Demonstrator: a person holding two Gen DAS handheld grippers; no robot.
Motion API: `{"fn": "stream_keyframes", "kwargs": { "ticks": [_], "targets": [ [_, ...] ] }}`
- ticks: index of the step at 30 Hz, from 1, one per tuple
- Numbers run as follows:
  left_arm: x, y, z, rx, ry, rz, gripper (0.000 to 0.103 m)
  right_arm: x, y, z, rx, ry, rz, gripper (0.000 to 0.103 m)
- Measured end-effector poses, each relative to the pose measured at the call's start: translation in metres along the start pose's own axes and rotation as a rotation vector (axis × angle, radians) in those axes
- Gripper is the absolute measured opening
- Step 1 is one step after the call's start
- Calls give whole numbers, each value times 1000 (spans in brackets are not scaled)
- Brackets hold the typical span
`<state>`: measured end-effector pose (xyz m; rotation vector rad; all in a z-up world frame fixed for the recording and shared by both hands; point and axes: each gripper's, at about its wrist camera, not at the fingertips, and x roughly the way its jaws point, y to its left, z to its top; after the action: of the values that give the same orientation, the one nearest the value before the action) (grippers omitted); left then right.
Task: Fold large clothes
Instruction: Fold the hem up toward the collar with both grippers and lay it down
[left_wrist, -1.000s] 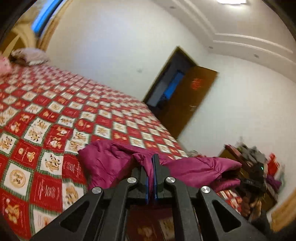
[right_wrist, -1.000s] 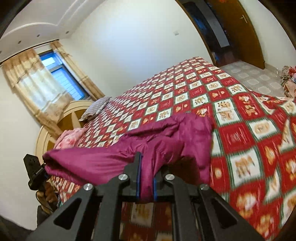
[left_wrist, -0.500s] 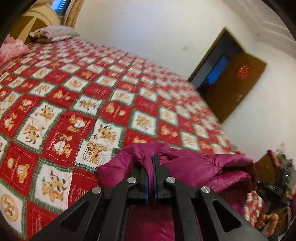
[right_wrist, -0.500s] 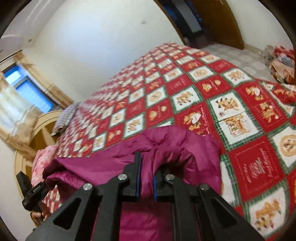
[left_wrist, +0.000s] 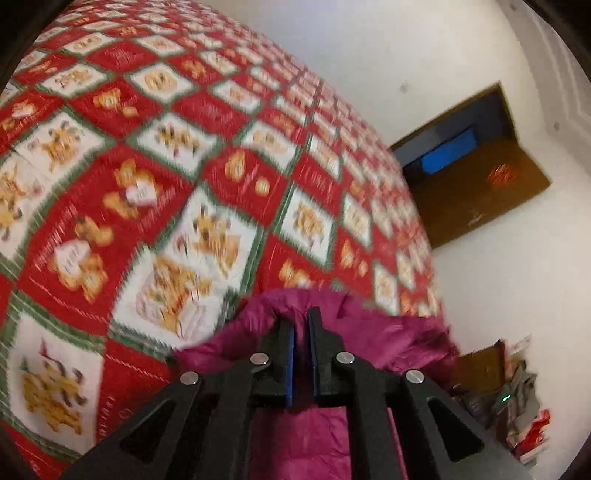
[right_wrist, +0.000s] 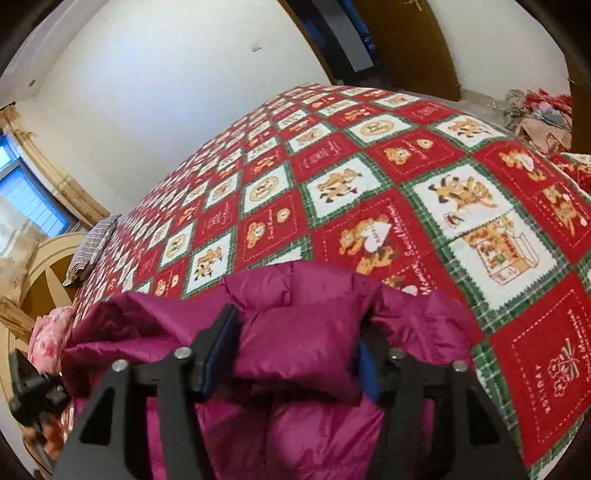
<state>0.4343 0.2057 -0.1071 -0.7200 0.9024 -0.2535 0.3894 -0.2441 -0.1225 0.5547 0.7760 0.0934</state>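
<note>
Magenta puffer jacket (right_wrist: 295, 332) lying at the near edge of the bed, on the red-and-white teddy-bear quilt (right_wrist: 406, 192). Left claw (left_wrist: 301, 325) narrowed to a slit, pinching a fold of the jacket (left_wrist: 369, 332), fabric bunched around and beyond the tips. Right claw (right_wrist: 295, 354) spread wide, a puffed panel of the jacket sitting between its blue-padded fingers (right_wrist: 218, 347), more fabric below and to both sides. Striped pillow (right_wrist: 92, 254) at the far end of the bed; wooden door (left_wrist: 480, 188) open.
</note>
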Motion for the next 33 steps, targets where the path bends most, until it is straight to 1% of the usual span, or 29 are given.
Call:
{"fn": "stream_keyframes", "kwargs": {
  "ticks": [1,2,3,4,5,6,7,8,9,10,11,12,13,14,15,16,17,19,20,21,23,25,28,31,33],
  "targets": [
    [-9,-4,4,16,-28,26,11,-5,1,0,-1,-14,21,67],
    [-19,-9,7,39,-64,58,22,-15,2,2,10,-46,58,67],
    [-26,-14,9,57,-96,75,42,-27,2,3,20,-86,103,67],
    [-37,-18,12,69,-141,84,53,-38,2,5,21,-118,133,68],
    [-47,-20,14,63,-188,88,71,-52,3,7,11,-150,141,68],
    [-55,-19,14,52,-229,93,78,-65,6,9,-11,-175,118,68],
    [-63,-21,14,44,-266,99,78,-74,9,10,-35,-191,97,69],
    [-67,-28,12,58,-285,108,78,-83,16,11,-85,-195,68,63],
    [-66,-36,10,92,-283,116,78,-85,26,12,-147,-165,39,57],
    [-59,-52,5,159,-269,134,78,-83,37,12,-201,-131,19,43],
    [-48,-71,-2,247,-248,156,78,-77,54,12,-280,-76,3,35],
    [-39,-84,-8,314,-234,173,78,-70,67,10,-337,-38,-1,33],
    [-24,-104,-20,402,-220,202,78,-62,86,7,-407,-2,-8,33],
    [-9,-117,-28,455,-210,235,78,-53,100,5,-459,18,-25,33],
    [3,-125,-35,485,-202,260,78,-37,121,2,-533,48,-63,33],
    [16,-130,-42,508,-191,285,78,-23,132,-2,-571,71,-83,33],
    [35,-137,-47,539,-177,330,78,-10,137,-7,-593,89,-91,32],
    [58,-139,-51,590,-184,428,78,19,143,-12,-616,98,-139,29],
    [70,-135,-52,602,-203,509,78,32,138,-13,-610,99,-173,26],
    [76,-130,-52,599,-210,545,78,42,130,-17,-596,109,-180,25],
    [88,-114,-51,568,-188,572,78,54,118,-22,-577,112,-171,25],
    [96,-102,-50,532,-174,563,78,62,118,-26,-581,97,-175,25],
    [106,-88,-46,472,-171,526,80,66,118,-33,-591,72,-173,24],
    [113,-79,-44,427,-176,498,84,73,120,-35,-606,79,-176,24],
    [116,-74,-43,398,-173,472,86,75,118,-34,-595,82,-156,24]
  ]
}}
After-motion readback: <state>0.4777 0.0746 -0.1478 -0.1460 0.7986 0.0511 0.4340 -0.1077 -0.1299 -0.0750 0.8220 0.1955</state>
